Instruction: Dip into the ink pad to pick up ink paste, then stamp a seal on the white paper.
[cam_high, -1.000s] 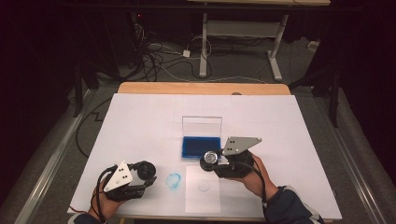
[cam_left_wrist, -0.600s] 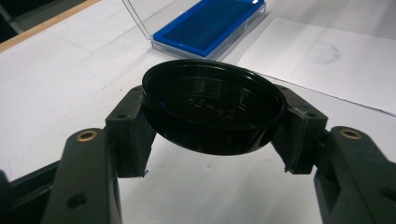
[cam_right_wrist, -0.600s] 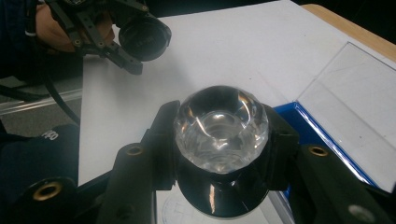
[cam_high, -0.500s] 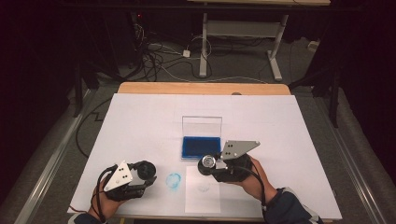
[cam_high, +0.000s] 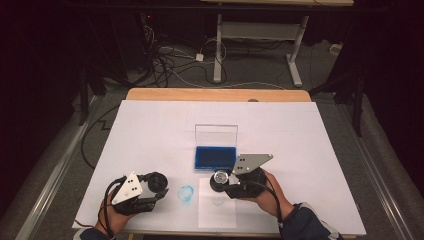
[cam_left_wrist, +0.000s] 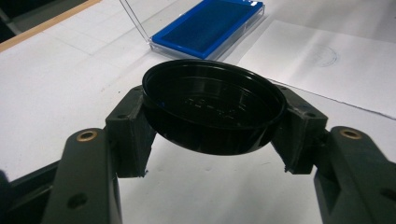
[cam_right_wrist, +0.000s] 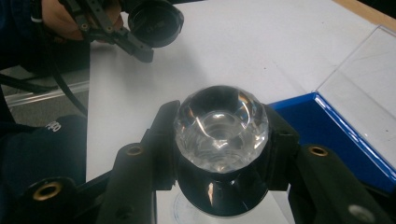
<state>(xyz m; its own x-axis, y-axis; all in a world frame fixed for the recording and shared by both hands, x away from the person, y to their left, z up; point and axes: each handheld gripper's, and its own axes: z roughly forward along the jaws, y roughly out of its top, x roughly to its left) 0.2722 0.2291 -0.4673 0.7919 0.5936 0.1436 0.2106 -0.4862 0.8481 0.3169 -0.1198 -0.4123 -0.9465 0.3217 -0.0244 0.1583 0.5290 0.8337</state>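
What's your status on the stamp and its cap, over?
Left hand-held gripper shut on black cap. Right hand-held gripper shut on clear-knobbed stamp, over paper sheet. Nothing in the way.

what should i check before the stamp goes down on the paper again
1. Right hand-held gripper shut on the clear-topped stamp: ok.
2. Left hand-held gripper shut on the black cap: ok.
3. Stamp above the paper sheet: ok.
4. Blue ink pad case open: ok.
5. Stamp face inked: cannot tell.
6. Blue smudge on the table, beside the sheet: not ok.
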